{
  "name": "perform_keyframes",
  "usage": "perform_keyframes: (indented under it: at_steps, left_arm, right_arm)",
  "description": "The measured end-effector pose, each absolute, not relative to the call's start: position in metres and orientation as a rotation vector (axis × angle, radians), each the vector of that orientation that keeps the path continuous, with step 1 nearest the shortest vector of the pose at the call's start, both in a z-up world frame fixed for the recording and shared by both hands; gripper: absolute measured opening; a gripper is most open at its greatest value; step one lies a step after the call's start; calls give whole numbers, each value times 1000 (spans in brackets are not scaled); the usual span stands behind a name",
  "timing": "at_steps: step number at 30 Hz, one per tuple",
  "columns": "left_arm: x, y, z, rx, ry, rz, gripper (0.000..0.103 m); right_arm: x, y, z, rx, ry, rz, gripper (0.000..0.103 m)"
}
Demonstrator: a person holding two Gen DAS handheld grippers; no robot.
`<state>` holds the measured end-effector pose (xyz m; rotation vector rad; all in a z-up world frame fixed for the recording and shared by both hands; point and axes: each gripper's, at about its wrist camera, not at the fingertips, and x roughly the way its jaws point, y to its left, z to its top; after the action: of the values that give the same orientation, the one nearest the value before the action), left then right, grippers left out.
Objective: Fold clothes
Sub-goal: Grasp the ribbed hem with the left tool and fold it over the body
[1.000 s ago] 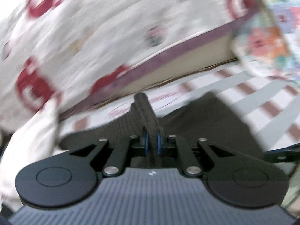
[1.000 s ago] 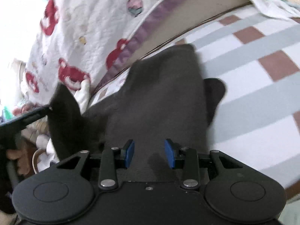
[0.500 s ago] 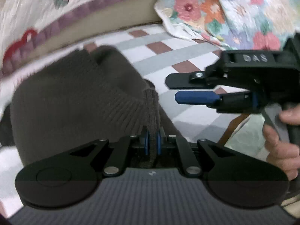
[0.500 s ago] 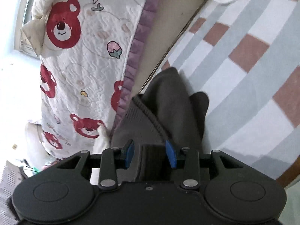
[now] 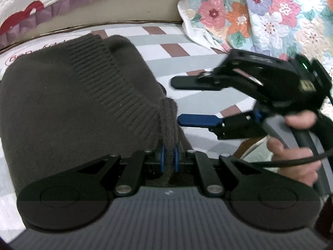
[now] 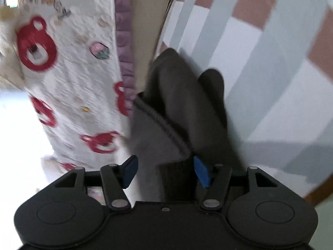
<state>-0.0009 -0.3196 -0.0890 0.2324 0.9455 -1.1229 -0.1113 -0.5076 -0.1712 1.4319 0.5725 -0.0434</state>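
Note:
A dark brown knit sweater lies folded over on the checked bed sheet. My left gripper is shut on its ribbed hem, which bunches up between the blue pads. My right gripper shows in the left wrist view at the right, open, its fingers just right of the pinched hem, held by a hand. In the right wrist view the right gripper is open and the sweater lies between and beyond its blue pads.
A white quilt with red bears and a purple border hangs along the bed's far side. A floral quilt is heaped at the back right. The bed's wooden edge shows at the lower right.
The left gripper has carried the hem over, folding the sweater onto itself. The right gripper has swung closer to the hem and opened wider.

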Motion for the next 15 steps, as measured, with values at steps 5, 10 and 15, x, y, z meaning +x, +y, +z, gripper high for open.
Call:
perform_keyframes:
  at_steps: [5,10,15]
  left_arm:
    - [-2,-318,-85,226,932,-1146,8]
    - [-4,-319,-82,232,932,-1166,8]
    - [-3,-318,-83,211,947,-1180,8]
  right_arm:
    - [-81,-516,-167,1321,785,-121,70]
    - [-71,-514,-163,1273,805,-109,71]
    - [-72,-503,-158,1206,801,-86,61]
